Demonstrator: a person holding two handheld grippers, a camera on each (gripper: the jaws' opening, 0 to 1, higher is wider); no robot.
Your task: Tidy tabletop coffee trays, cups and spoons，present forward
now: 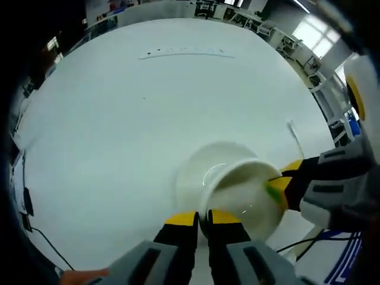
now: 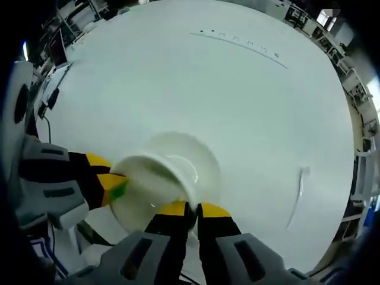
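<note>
An office with desks and windows rings a broad white worktop point(image 1: 119, 107), bare but for a faint row of small marks at its far edge. In the left gripper view the white cup point(image 1: 246, 196) sits tilted over a white saucer point(image 1: 199, 163), its open mouth turned toward the camera. The left gripper point(image 1: 202, 218) comes in from six o'clock, its yellow-tipped fingers point(image 1: 181, 219) narrowed almost together on the near rim of the cup. The right gripper point(image 1: 282, 187) enters at three o'clock and pinches the rim on that side, its fingers likewise close together.

The right gripper view confirms it: the right gripper point(image 2: 189, 209) grips the cup point(image 2: 148, 190) rim at six o'clock, the left gripper point(image 2: 113, 181) at nine o'clock, with the saucer point(image 2: 199, 157) beneath.

A slim spoon point(image 2: 297, 193) lies well apart on the worktop, at three o'clock from the cup in that view, its long axis running roughly twelve to six. The right gripper looks the nearer one to reach it.
</note>
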